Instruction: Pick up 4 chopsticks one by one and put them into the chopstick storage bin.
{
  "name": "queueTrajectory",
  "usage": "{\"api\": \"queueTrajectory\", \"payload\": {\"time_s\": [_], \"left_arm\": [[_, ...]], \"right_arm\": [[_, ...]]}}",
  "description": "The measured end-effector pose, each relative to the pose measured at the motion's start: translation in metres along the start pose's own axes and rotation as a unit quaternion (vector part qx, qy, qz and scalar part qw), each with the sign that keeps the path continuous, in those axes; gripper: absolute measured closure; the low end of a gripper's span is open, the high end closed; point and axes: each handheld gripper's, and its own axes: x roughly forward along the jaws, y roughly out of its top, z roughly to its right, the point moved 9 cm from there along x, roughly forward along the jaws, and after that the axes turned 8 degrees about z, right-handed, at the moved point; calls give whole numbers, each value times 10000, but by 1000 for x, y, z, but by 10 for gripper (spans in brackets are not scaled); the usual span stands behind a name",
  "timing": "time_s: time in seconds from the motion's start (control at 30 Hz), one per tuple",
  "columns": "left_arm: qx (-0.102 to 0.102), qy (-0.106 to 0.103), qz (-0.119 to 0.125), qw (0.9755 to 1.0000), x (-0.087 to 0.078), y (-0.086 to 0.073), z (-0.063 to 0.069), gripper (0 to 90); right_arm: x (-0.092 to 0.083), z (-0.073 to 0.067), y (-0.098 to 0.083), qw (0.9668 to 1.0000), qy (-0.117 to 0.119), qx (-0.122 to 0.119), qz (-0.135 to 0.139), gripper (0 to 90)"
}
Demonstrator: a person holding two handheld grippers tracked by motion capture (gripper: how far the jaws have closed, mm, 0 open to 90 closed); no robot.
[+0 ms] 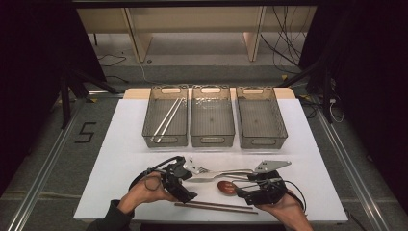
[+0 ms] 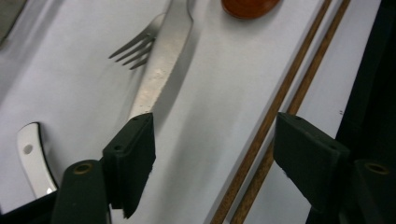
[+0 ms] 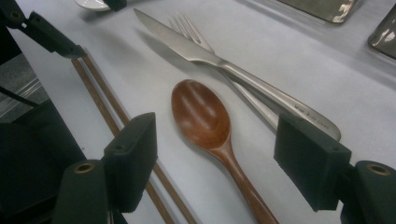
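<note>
A steel knife [image 1: 207,179] and fork [image 1: 214,171] lie side by side near the table's front, with a brown wooden spoon [image 1: 226,186] just right of them. A pair of brown chopsticks [image 1: 216,207] lies along the front edge. My left gripper [image 1: 189,195] is open over the table, the knife [image 2: 161,65] tip by one jaw and the chopsticks [image 2: 280,102] by the other. My right gripper [image 1: 241,192] is open, its jaws on either side of the spoon [image 3: 201,114] handle without touching it. The knife [image 3: 187,44] crosses the fork [image 3: 187,23].
Three grey mesh baskets stand in a row at the back: the left one [image 1: 165,139] holds silver chopsticks [image 1: 166,118], the middle [image 1: 212,142] and right [image 1: 262,143] look empty. A white piece with a hole [image 2: 30,154] lies by my left jaw.
</note>
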Motion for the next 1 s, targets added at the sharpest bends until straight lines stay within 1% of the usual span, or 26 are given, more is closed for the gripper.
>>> {"api": "queueTrajectory", "payload": {"time_s": [0.1, 0.13, 0.17, 0.23, 0.27, 0.3, 0.33, 0.4, 0.47, 0.53, 0.7, 0.73, 0.93, 1.0], "left_arm": [[47, -50, -62, 10000, 6, -1, 5, 346], [116, -96, -126, 9998, 7, -1, 6, 359], [143, -127, -174, 9997, 10, -2, 8, 374], [273, -158, -277, 9991, 13, -3, 11, 403], [335, -183, -333, 9987, 14, -4, 12, 421], [444, -215, -408, 9980, 15, -5, 13, 437], [492, -238, -443, 9975, 16, -5, 14, 451], [540, -251, -483, 9971, 18, -5, 15, 472], [601, -332, -573, 9960, 19, -6, 16, 500], [647, -360, -607, 9954, 22, -6, 17, 514], [852, -440, -771, 9924, 26, -6, 19, 567], [916, -441, -801, 9916, 27, -6, 19, 573], [1063, -487, -909, 9890, 29, -6, 19, 604], [1121, -473, -950, 9880, 31, -6, 19, 605]], "right_arm": [[0, 0, 0, 10000, 0, 4, 1, 308], [0, 0, 0, 10000, -3, 4, 1, 308], [0, -1, 0, 10000, 3, 6, -5, 308], [2, -1, -1, 10000, 4, -16, -21, 308], [2, -1, -1, 10000, 8, -11, -25, 308], [2, -1, -1, 10000, 12, -10, -34, 308], [2, -2, 0, 10000, 16, -9, -31, 308], [2, -2, 0, 10000, 12, 1, -40, 308], [2, -2, -1, 10000, 10, 2, -46, 308], [2, -1, -1, 10000, 10, -13, -33, 308], [2, -1, -1, 10000, 6, 4, -31, 308], [2, -1, -1, 10000, 6, 1, -30, 308], [2, 0, -1, 10000, 14, 7, -30, 309], [2, 0, -1, 10000, 12, 6, -34, 309]]}}
